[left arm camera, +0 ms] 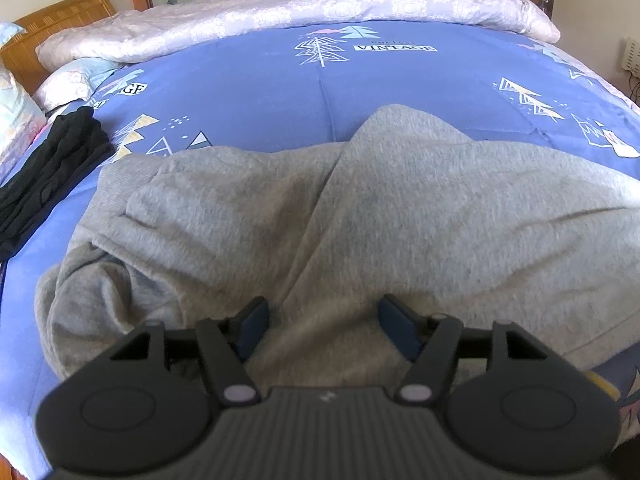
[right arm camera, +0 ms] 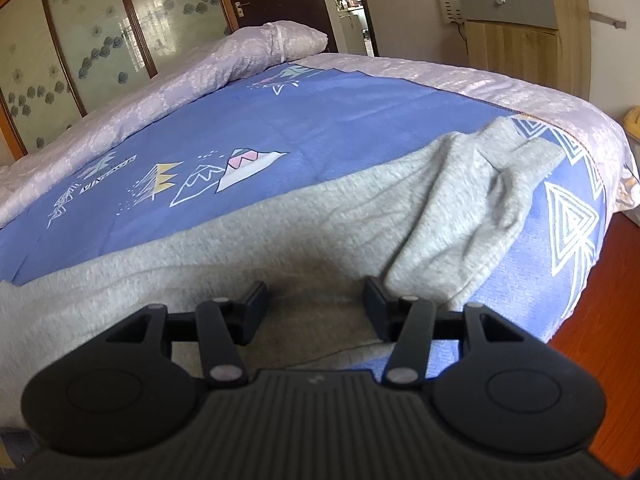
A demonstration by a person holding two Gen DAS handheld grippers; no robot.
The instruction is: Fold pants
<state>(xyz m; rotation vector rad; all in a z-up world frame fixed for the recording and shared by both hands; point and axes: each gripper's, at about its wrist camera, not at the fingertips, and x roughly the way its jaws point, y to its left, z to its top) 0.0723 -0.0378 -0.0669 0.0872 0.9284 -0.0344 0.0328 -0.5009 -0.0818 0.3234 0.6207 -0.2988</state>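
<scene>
A pair of grey pants (left arm camera: 320, 208) lies spread lengthwise across a bed covered by a blue bedspread (left arm camera: 260, 92) printed with trees and mountains, close to its near edge. Seen from the left wrist, the waist end sits rumpled toward the left, with a ribbed band and loose folds, and one layer of cloth overlaps another along a diagonal crease. The left gripper (left arm camera: 322, 322) hangs just above the grey cloth with its fingers spread wide and nothing between them. Seen from the right wrist, the leg ends (right arm camera: 496, 184) trail off to the right, bunched and twisted near the foot of the bed. The right gripper (right arm camera: 316, 300) is likewise spread wide and empty, low over the near edge of a leg. A pile of black clothing (left arm camera: 52, 168) rests at the far left beside the pillows, and a pale floral quilt (left arm camera: 300, 12) lies along the back of the bed. The folding seems barely begun: both tools appear to be lining up to take hold. The next move likely calls for each to close on the near edge of the cloth, then smooth the legs together
</scene>
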